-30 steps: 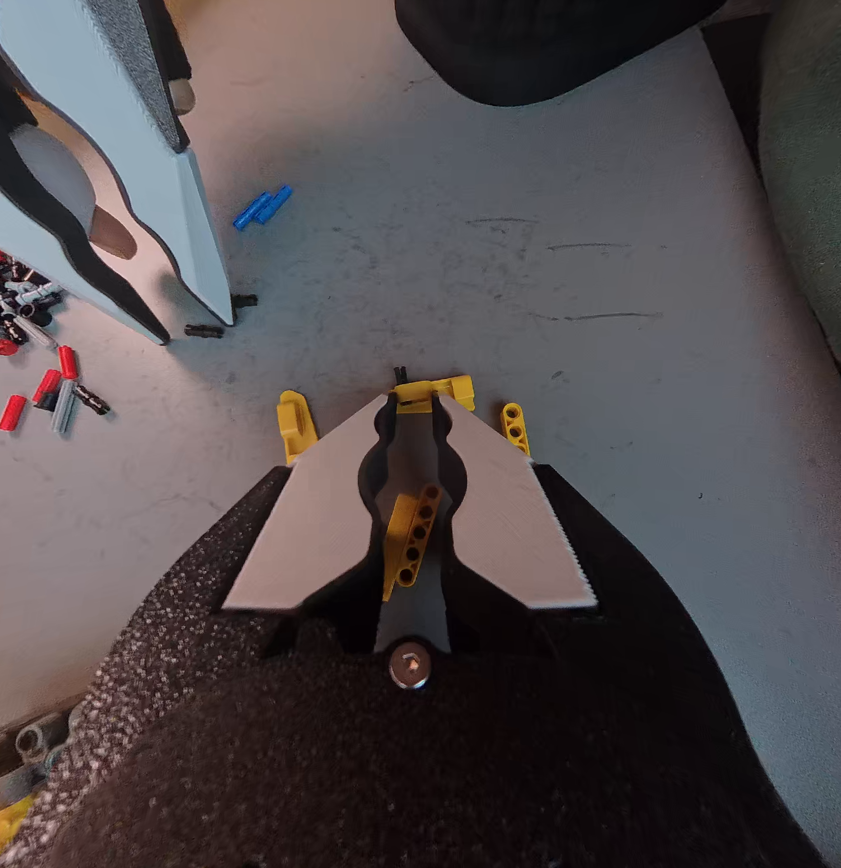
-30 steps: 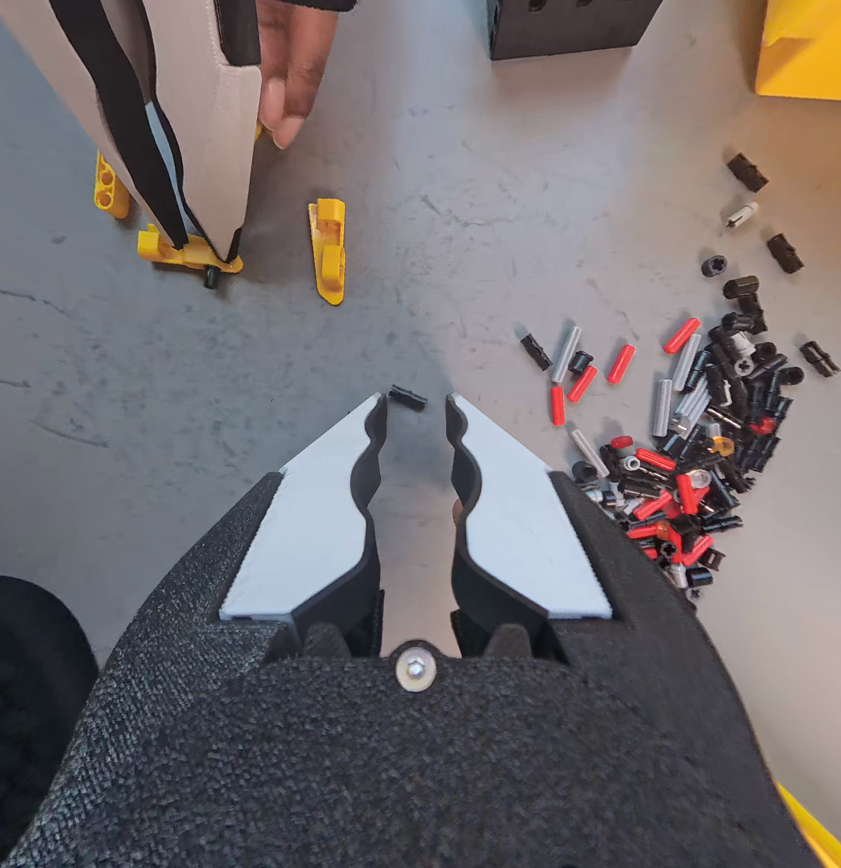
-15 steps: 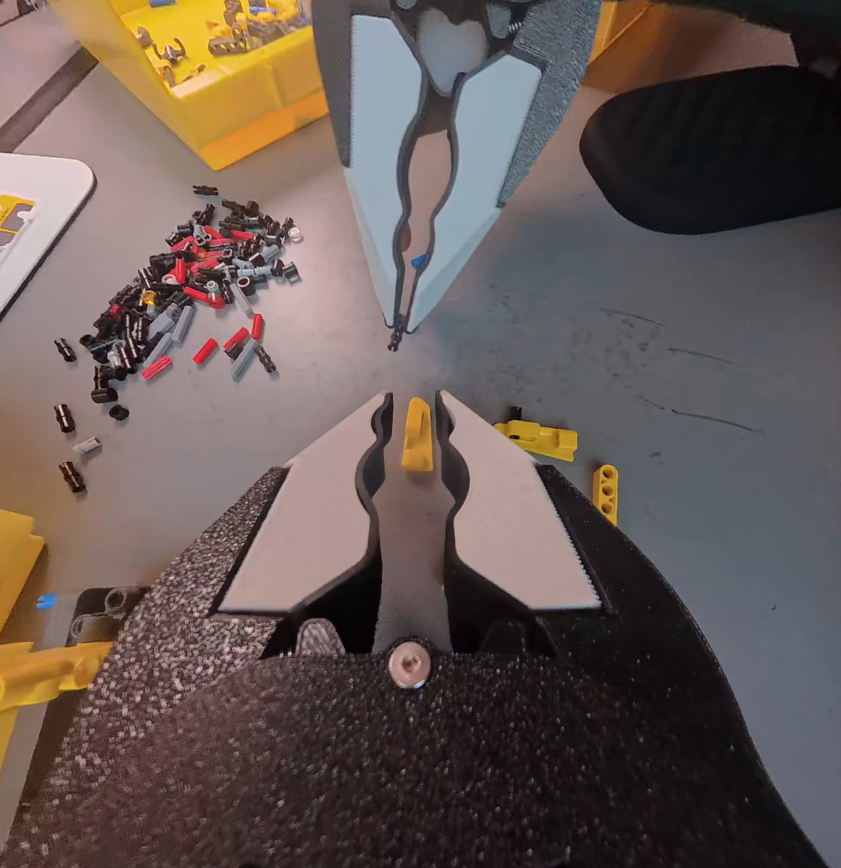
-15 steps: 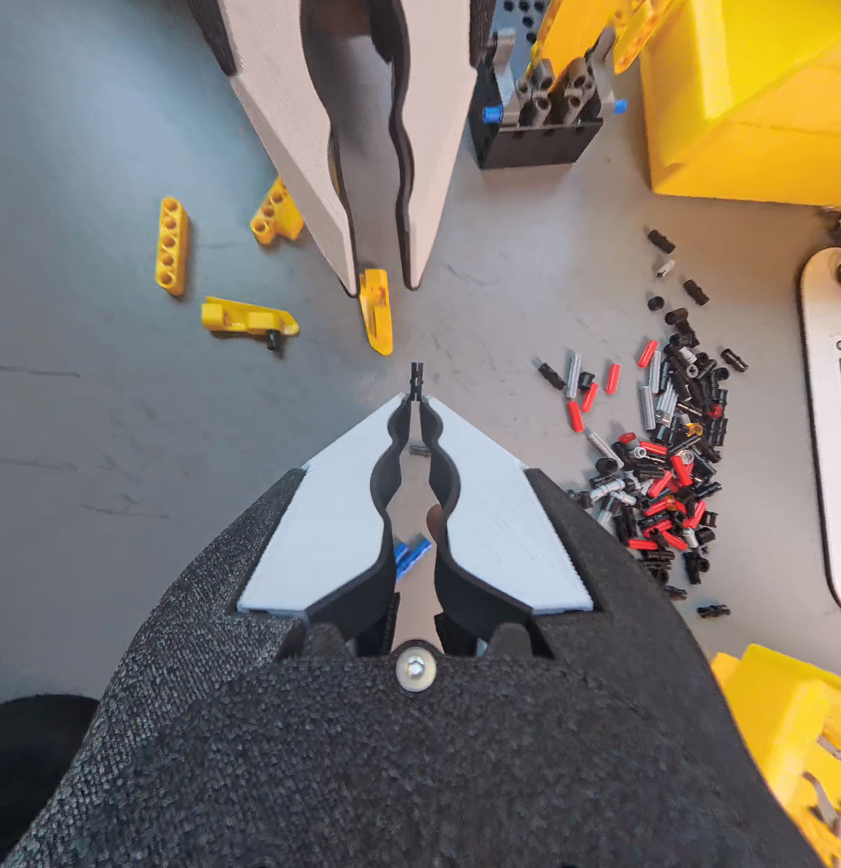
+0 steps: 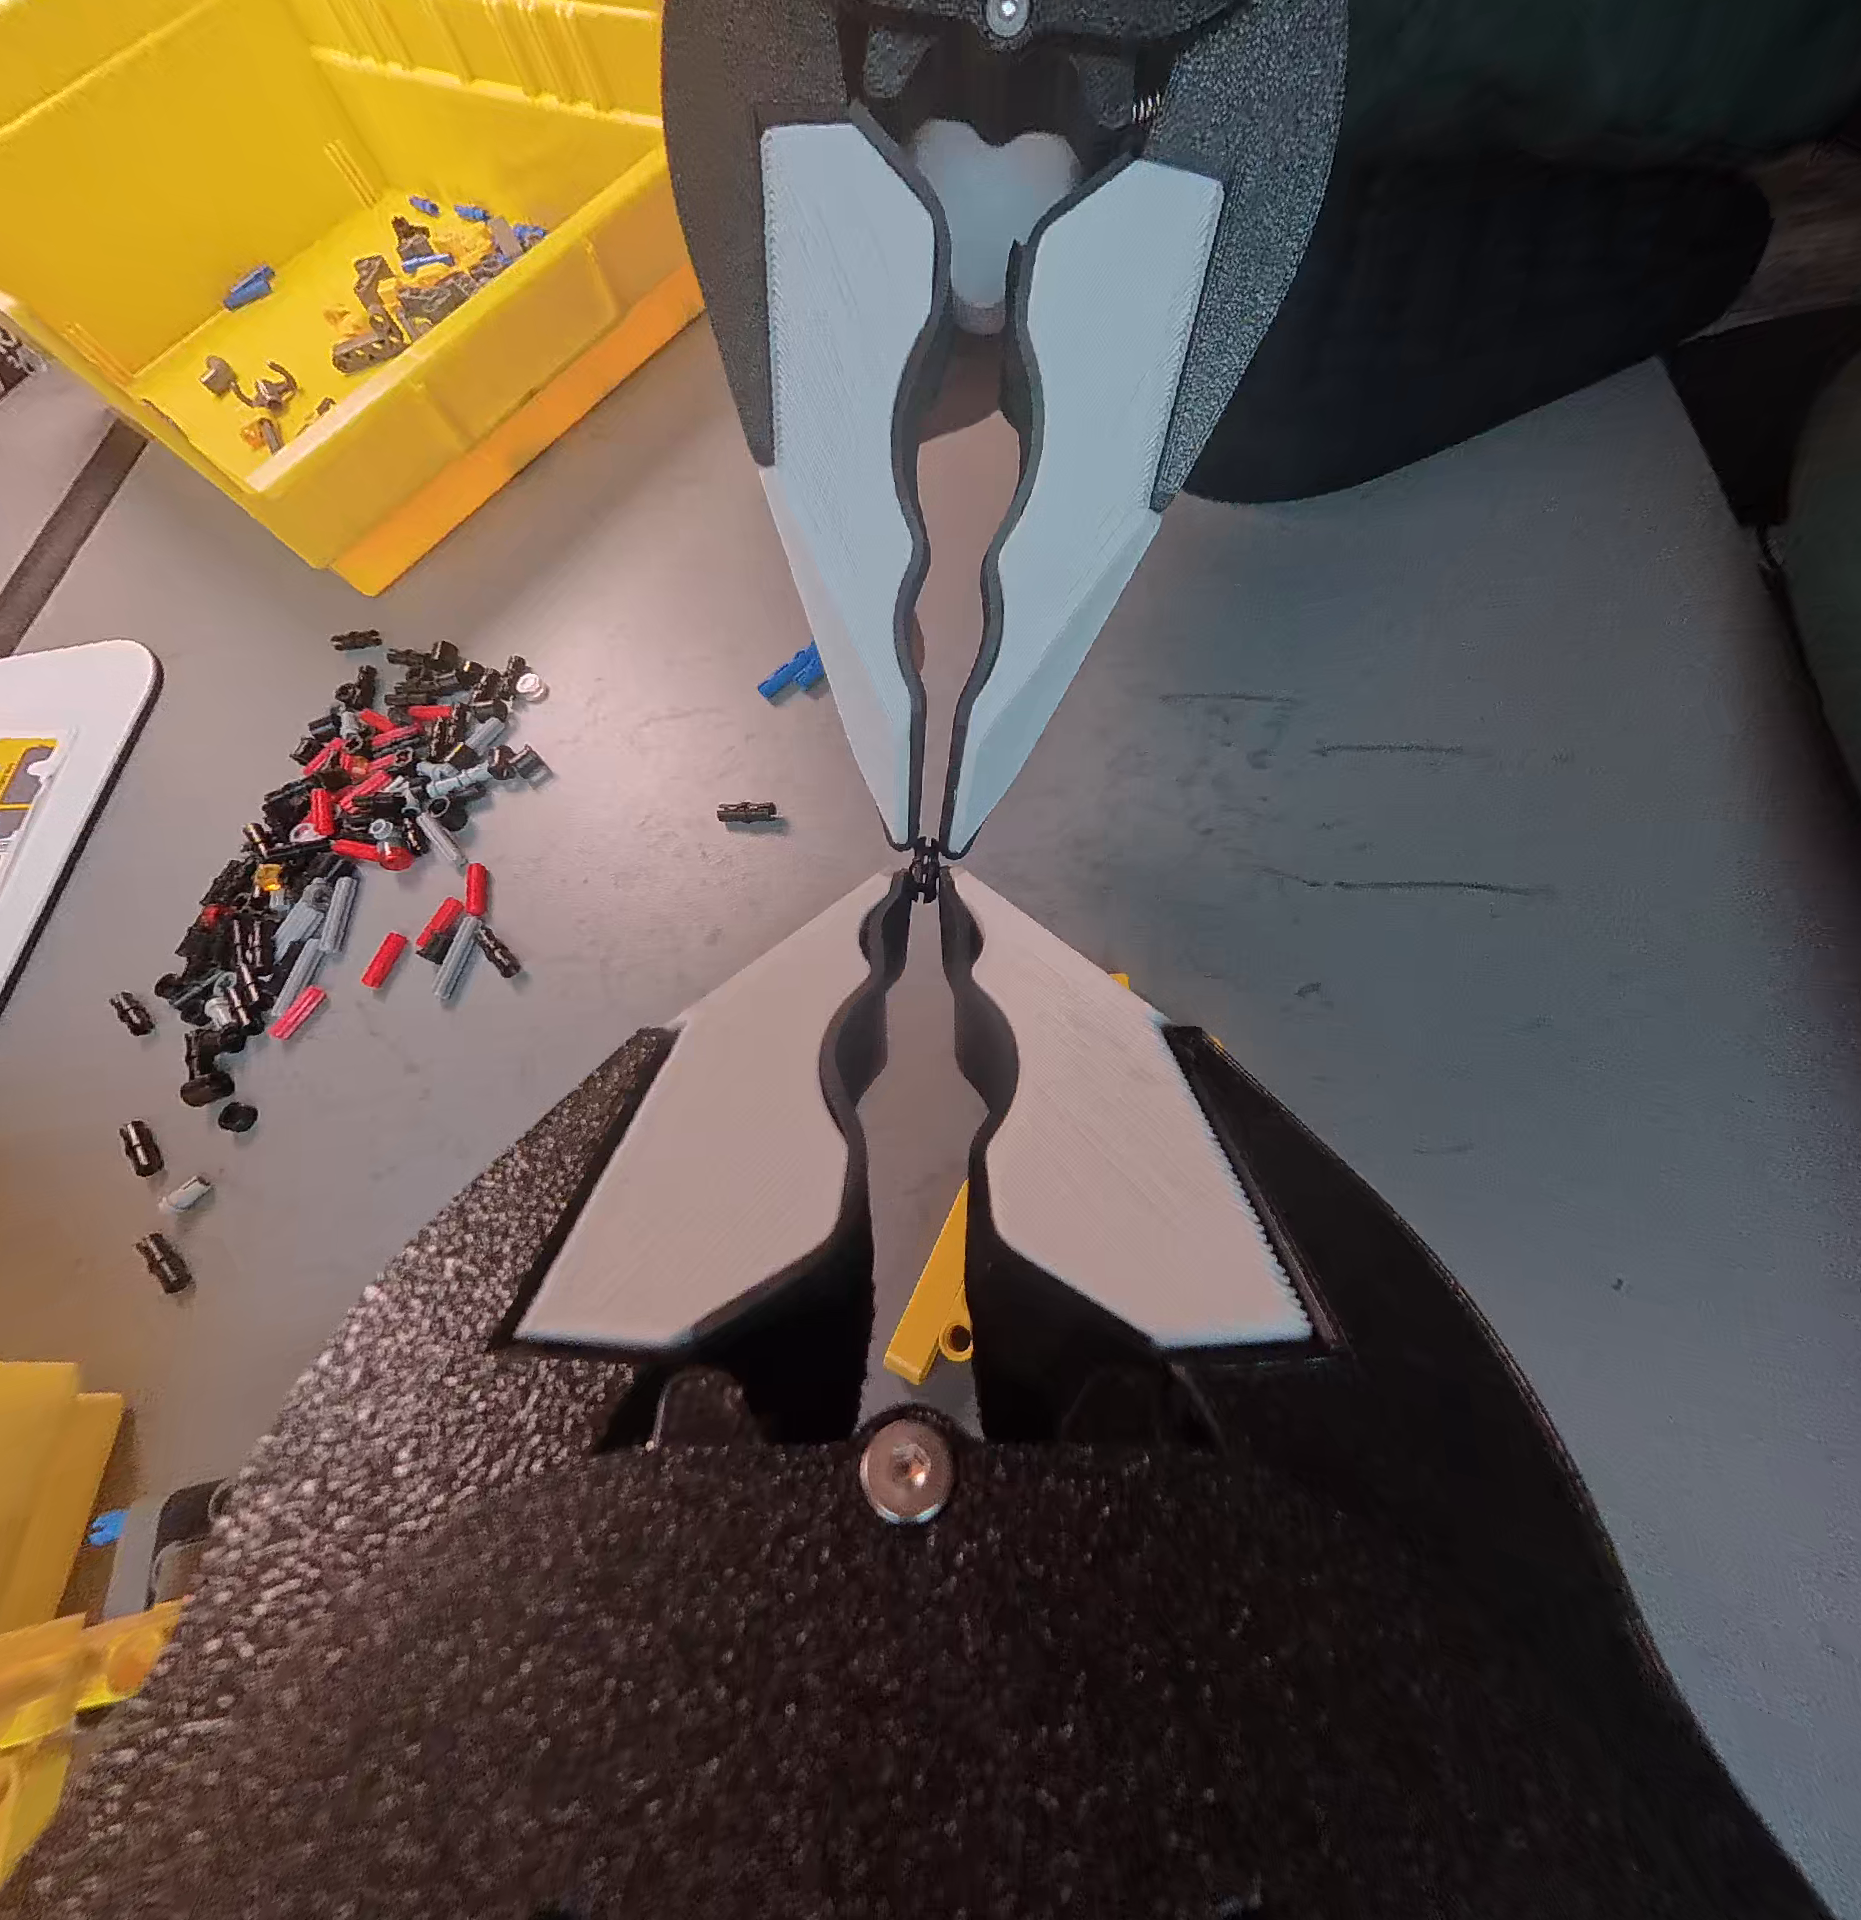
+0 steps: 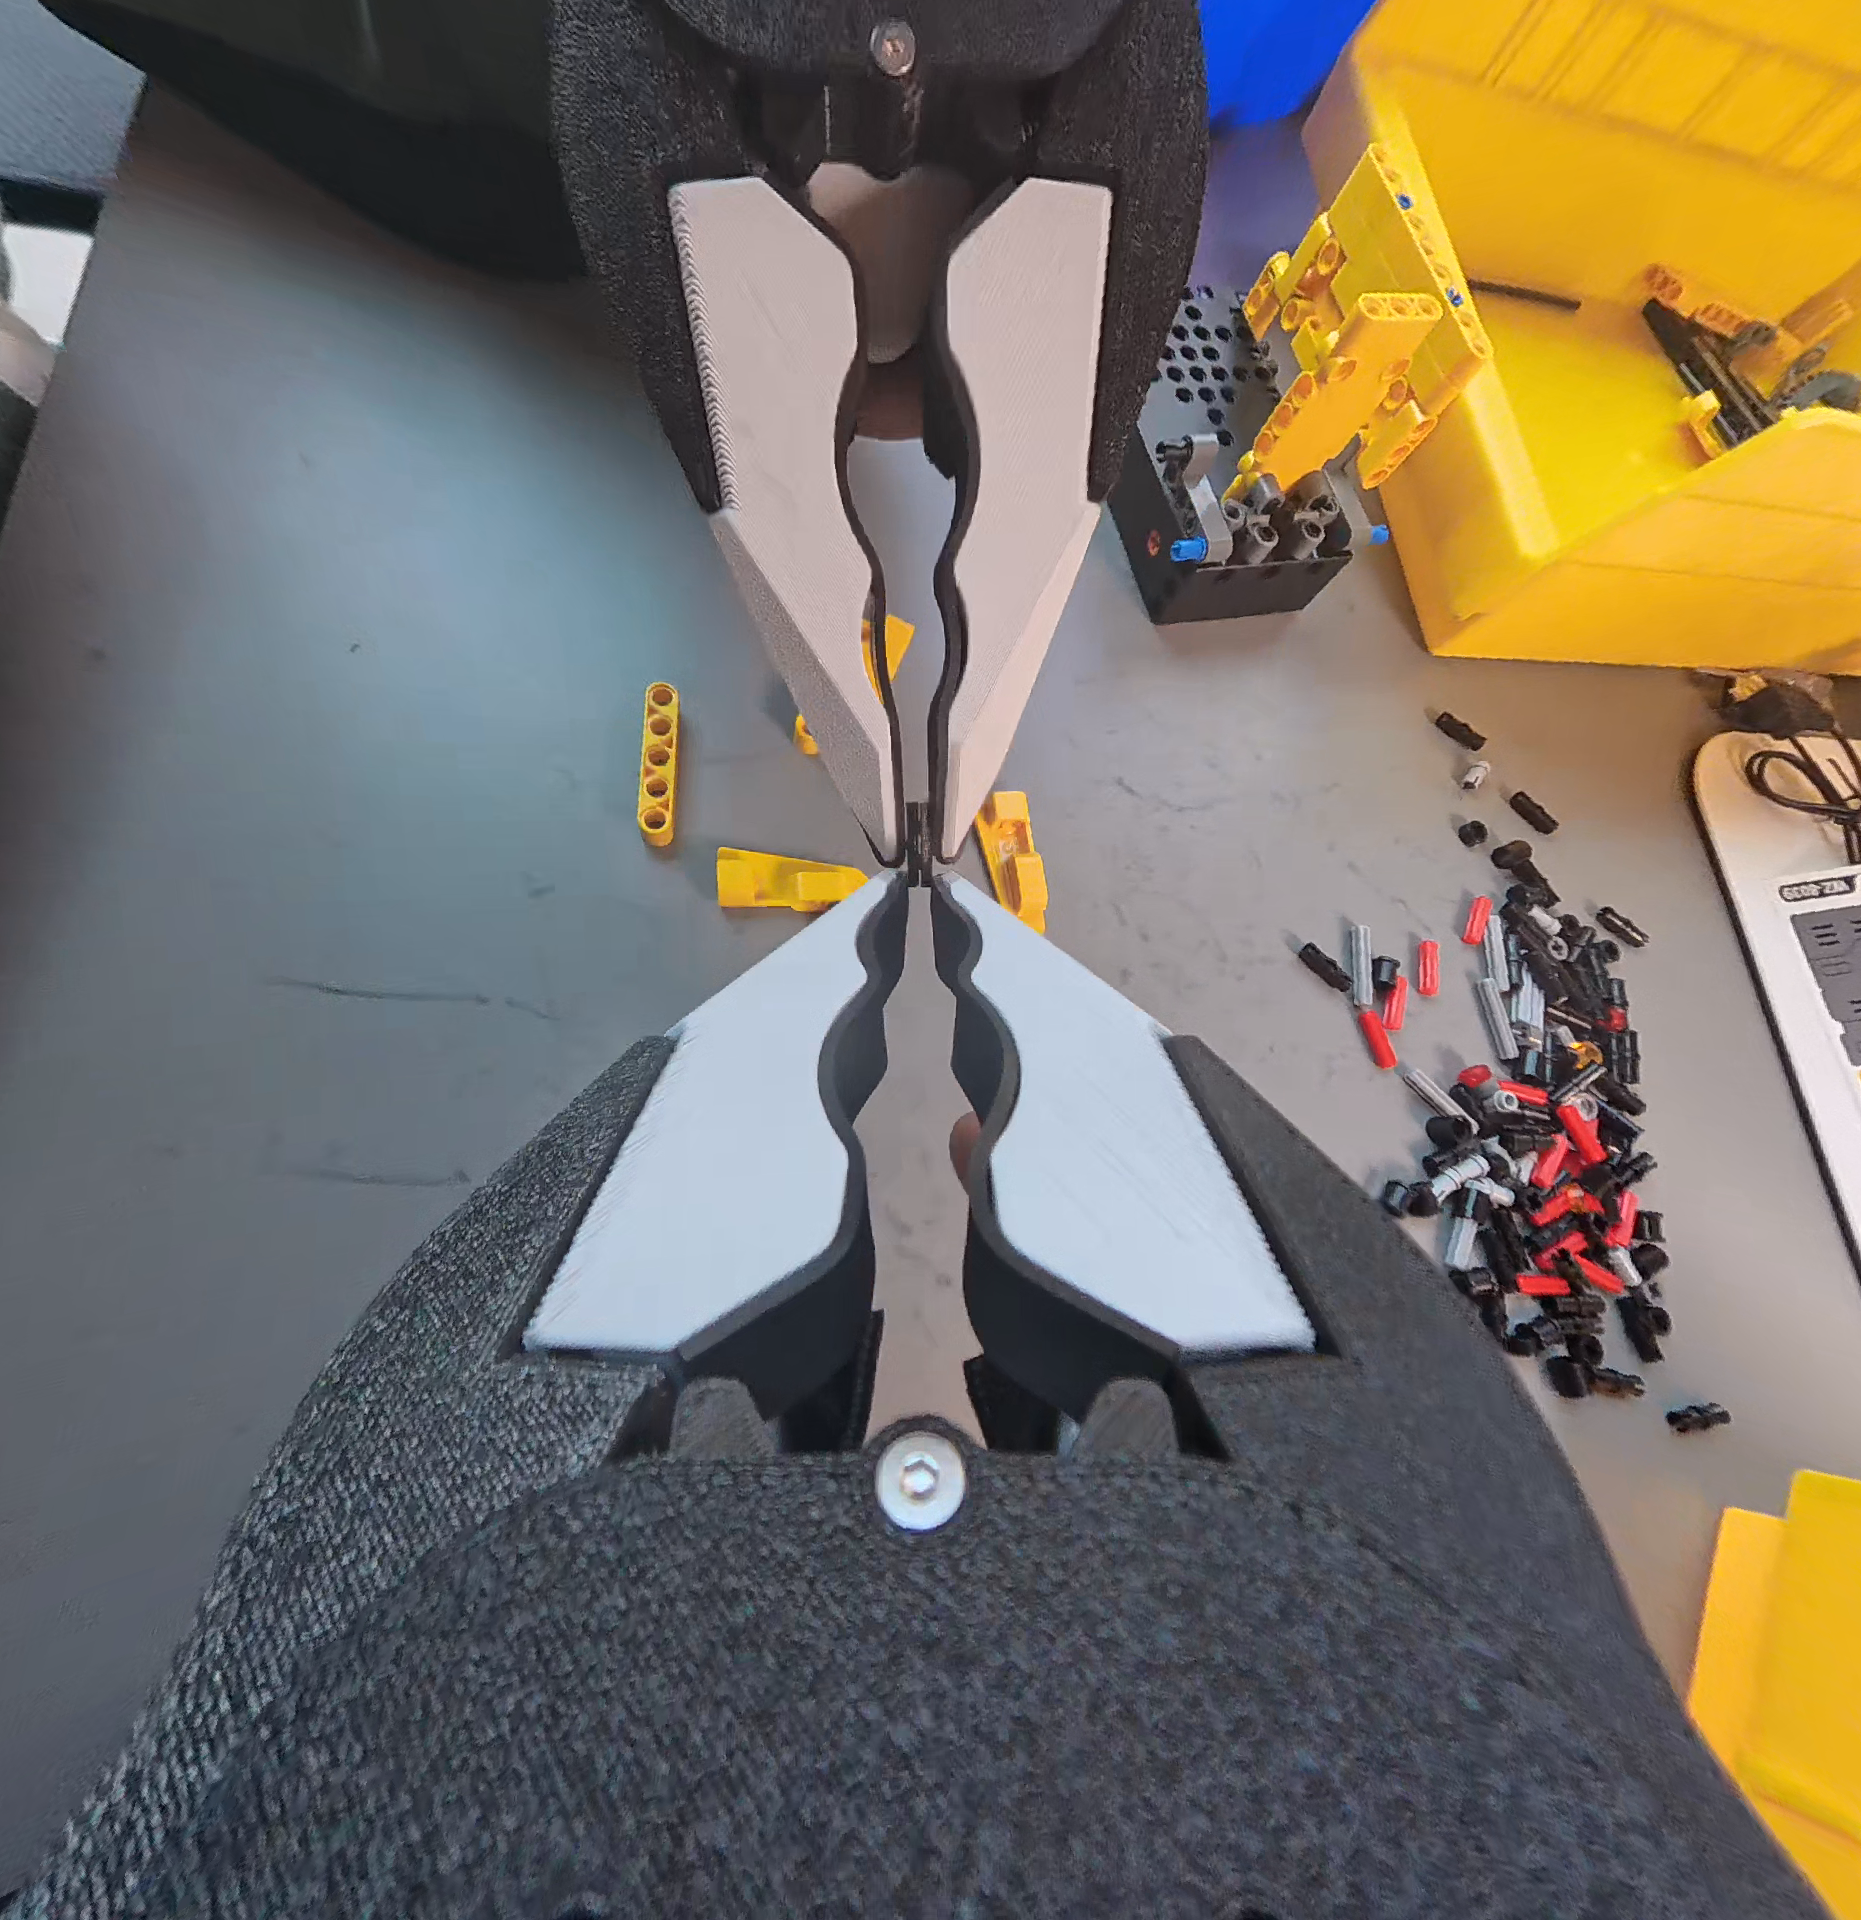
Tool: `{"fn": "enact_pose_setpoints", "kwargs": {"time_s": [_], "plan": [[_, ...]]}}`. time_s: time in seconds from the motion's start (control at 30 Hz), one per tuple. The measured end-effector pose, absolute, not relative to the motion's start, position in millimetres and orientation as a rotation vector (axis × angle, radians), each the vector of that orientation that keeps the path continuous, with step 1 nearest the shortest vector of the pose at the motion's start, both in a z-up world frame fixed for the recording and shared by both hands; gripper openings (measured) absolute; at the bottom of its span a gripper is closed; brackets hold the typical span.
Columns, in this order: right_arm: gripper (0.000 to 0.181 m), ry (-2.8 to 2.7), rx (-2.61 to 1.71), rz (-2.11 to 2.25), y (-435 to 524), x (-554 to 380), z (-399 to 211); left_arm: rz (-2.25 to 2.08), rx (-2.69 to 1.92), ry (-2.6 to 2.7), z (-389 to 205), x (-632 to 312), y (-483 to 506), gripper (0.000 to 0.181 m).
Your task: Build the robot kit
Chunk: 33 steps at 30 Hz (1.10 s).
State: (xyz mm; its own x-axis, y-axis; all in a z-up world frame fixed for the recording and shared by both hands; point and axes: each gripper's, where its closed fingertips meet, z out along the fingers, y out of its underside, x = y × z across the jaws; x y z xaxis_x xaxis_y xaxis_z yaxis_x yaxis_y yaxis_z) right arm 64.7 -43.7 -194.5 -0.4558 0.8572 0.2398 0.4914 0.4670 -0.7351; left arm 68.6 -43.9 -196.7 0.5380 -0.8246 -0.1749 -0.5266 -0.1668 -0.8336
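A loose heap of small black, red and grey plastic pins (image 5: pixel 354 831) lies at left; an open yellow plastic bin (image 5: pixel 313 260), upper left, holds what look like similar parts.

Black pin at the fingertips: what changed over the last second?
The right gripper shut on the black pin and lifted it; the left gripper let go of a yellow piece, swung round tip to tip and closed on the pin's other end. The loose pin pile and yellow bins stayed put.

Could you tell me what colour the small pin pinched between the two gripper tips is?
Black; the pin shows best in the left wrist view.
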Motion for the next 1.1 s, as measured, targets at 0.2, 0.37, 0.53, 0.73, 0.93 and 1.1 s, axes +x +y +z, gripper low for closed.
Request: {"fn": "enact_pose_setpoints", "kwargs": {"time_s": [0.2, 0.37, 0.53, 0.73, 0.93, 1.1], "plan": [[0.007, -2.052, -1.022, 0.907, -54, 66, -179, -0.593, -1.737, 1.07, -176, 75, -54, 0.004], [0.007, -2.015, -0.979, 0.895, -53, 65, -174, -0.665, -1.733, 1.033, -173, 74, -54, 0.004], [0.009, -2.011, -0.893, 0.789, -53, 64, -173, -0.731, -1.756, 1.01, -175, 73, -55, 0.004], [0.005, -1.998, -0.696, 0.564, -55, 61, -174, -0.871, -1.805, 0.953, -177, 71, -57, 0.004], [0.004, -2.012, -0.754, 0.646, -57, 62, -177, -0.857, -1.823, 0.977, -180, 70, -59, 0.007], [0.004, -2.044, -0.851, 0.786, -59, 68, -182, -0.795, -1.82, 1.03, -182, 72, -62, 0.004]]}}
